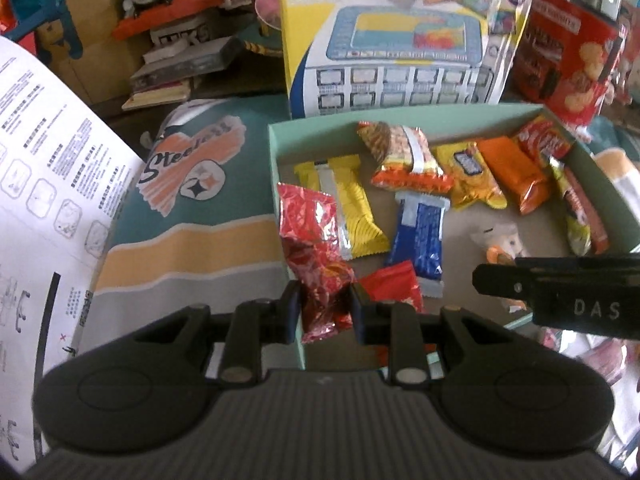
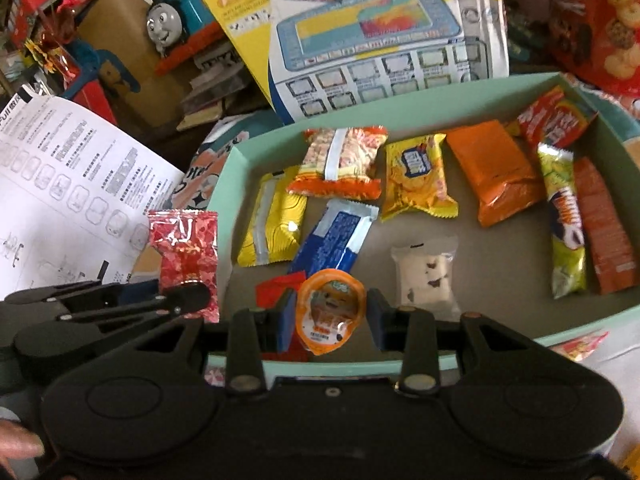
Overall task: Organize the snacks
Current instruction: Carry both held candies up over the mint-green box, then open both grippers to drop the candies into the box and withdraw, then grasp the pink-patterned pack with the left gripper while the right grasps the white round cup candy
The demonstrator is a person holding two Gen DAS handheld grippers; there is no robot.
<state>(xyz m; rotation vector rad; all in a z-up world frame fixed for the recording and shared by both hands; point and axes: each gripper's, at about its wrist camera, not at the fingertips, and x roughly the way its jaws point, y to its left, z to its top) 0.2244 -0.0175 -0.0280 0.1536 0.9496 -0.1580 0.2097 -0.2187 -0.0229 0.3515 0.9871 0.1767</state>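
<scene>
Two grippers' jaws clamp one snack each: red foil packet (image 1: 320,264), orange jelly cup (image 2: 331,314).

Left gripper (image 1: 325,309): tilted steeply downward, jaws drawn close together, both blue pads pressed against a red foil packet (image 1: 316,256) pinched upright between them.

Right gripper (image 2: 331,319): likewise tilted downward, jaws set somewhat wider, pads clamped on either side of an orange-lidded cup (image 2: 330,309).

Relative position: the two grippers side by side, left one just beside the right.

Hand (image 2: 18,446): fingers partly visible behind the right gripper's body.
</scene>
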